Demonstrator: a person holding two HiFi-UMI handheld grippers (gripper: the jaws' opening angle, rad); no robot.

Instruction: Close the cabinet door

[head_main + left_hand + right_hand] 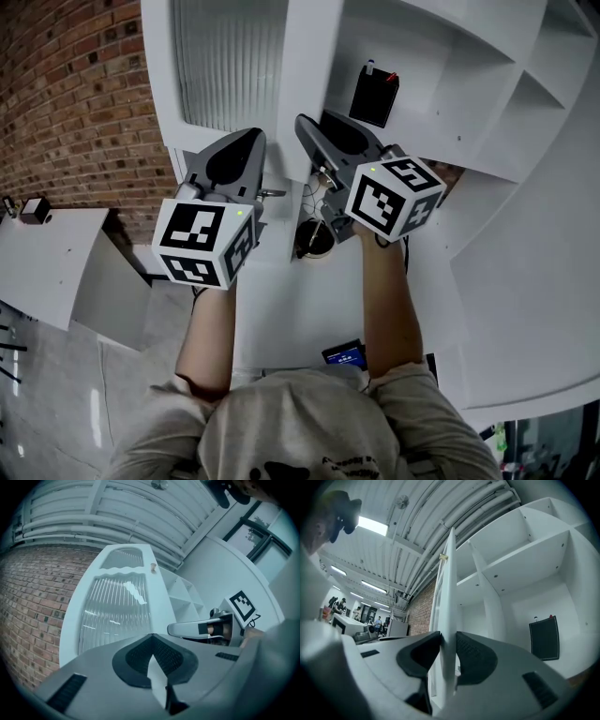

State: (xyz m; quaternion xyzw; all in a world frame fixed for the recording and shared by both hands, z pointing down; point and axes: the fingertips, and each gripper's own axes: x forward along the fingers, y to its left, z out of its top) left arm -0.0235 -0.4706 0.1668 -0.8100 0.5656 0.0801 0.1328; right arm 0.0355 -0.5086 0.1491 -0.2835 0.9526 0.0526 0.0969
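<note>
Marker cubes (204,242) and the person's forearms (214,328) fill the foreground. Beyond them the right gripper (447,637) is clenched on the free edge of the cabinet door (449,573), one of its fingers on each face. The left gripper (152,637) has its fingers pressed together, grasping nothing evident, close before the door's ribbed glass panel (115,616). The door stands open, edge-on to the cabinet (441,84), whose shelves hold a black pack (373,94). Closing it well probably means carrying the clamped edge along the hinge arc toward the shelves, letting the wrist turn with the panel rather than twisting it. The fingers should let go before they are caught against the frame. Hinges are out of view. Whether the left gripper touches the door cannot be told. Small dark items on the desk (281,305) beneath the grippers are indistinct.
</note>
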